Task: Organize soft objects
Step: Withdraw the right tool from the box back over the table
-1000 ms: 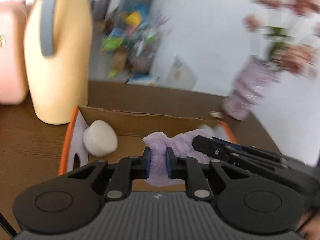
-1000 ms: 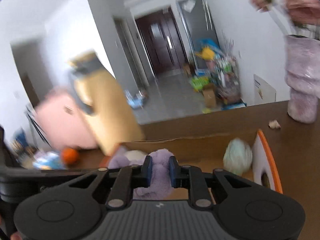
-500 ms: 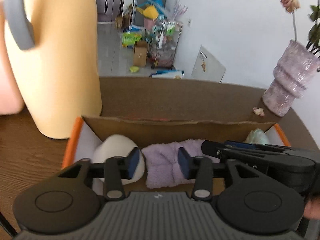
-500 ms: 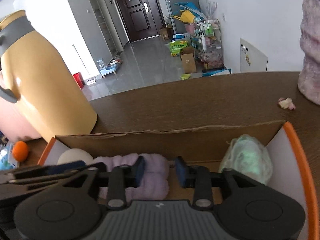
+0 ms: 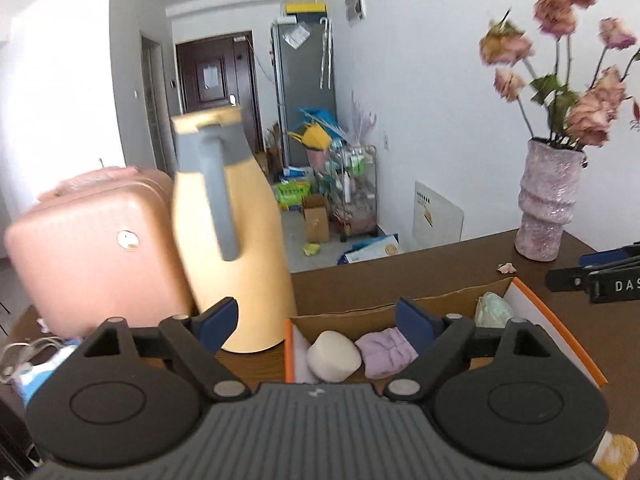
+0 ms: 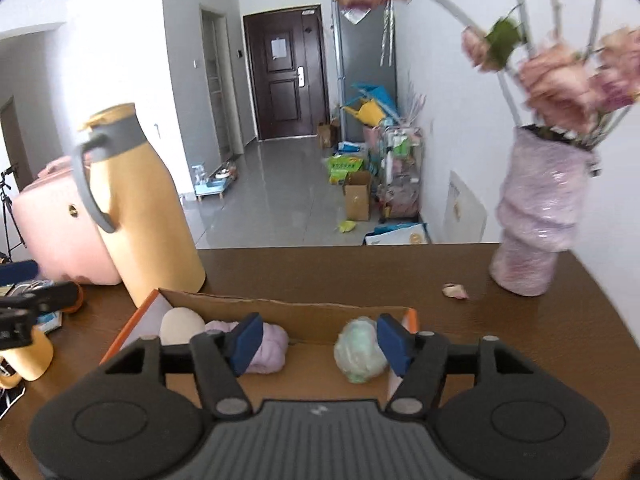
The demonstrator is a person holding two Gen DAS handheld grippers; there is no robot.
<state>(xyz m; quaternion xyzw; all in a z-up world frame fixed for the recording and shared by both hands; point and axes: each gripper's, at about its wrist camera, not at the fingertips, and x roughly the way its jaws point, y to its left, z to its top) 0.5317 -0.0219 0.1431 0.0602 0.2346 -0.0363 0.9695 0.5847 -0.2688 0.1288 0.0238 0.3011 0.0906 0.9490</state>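
Legible writing: white letters "DAS" on the black body of the right gripper point(image 5: 600, 276), seen at the right edge of the left wrist view; the rest is cut off. No other text can be read.

Cardboard box point(image 6: 280, 308) with orange-edged end flaps sits on the brown table point(image 6: 360, 272), top open. Contents, left to right in the right wrist view: white soft ball point(image 6: 182, 324), purple plush cloth point(image 6: 268, 346), pale green soft bundle point(image 6: 360, 350). Ball and cloth touch; the green bundle lies apart, by the right end flap.

Left gripper point(image 5: 316, 316): jaws have just been opening and stand wide, nothing between them, above the box's left end. Right gripper point(image 6: 316, 338): jaws have just been opening, spread and empty, above the bare box floor between cloth and bundle.

Edges: yellow jug point(image 6: 140, 208) stands just beside the box's left end, pink case point(image 6: 52, 220) behind it. Purple vase point(image 6: 536, 220) stands well apart, near the table's far right edge. Bare tabletop lies between box and vase, save one small petal point(image 6: 454, 291).
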